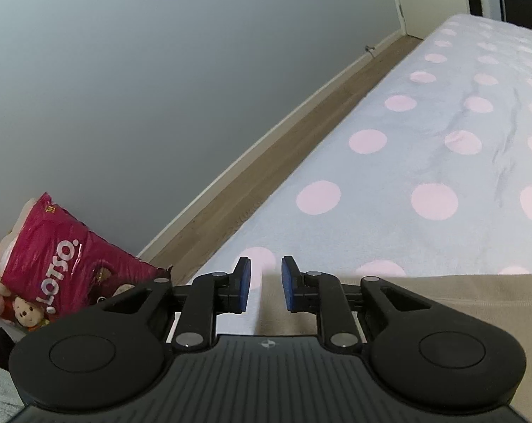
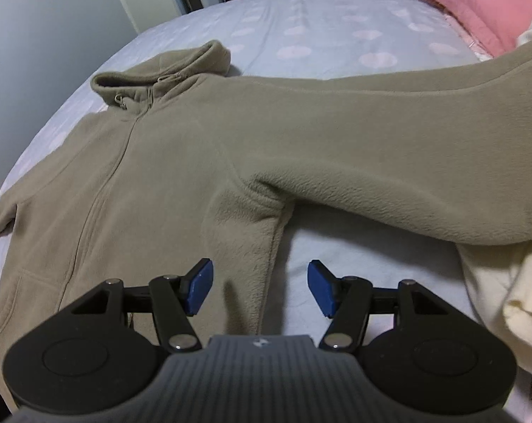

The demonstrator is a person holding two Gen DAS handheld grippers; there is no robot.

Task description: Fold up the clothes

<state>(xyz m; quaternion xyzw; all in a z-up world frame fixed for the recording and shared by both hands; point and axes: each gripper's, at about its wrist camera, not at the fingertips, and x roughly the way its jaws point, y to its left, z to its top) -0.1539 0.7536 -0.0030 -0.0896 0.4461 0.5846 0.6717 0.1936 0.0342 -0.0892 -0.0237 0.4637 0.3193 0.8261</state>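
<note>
In the left wrist view, the left gripper (image 1: 265, 283) hangs low over the near left edge of the bed (image 1: 389, 162). Its jaws stand a little apart and hold nothing. The blue pads (image 1: 243, 284) sit just above an edge of the beige fleece jacket (image 1: 460, 299), which fills the near right corner. The bed cover is soft, pale blue, with round pink dots. On the floor to the left lies a glossy pink plastic bag (image 1: 65, 250) with plush toys.

In the right wrist view, the jacket (image 2: 153, 183) lies flat on the bed, front side up, zip closed, collar at the far left. One sleeve stretches out to the right. The right gripper (image 2: 260, 287) is wide open and empty, just above the jacket's side seam under the armpit. A cream garment (image 2: 506, 303) lies crumpled at the near right, and a pink pillow (image 2: 477, 3) far right.

The jacket looks spread, not folded; the next move probably needs a grip on the thick, fuzzy sleeve or side edge.
</note>
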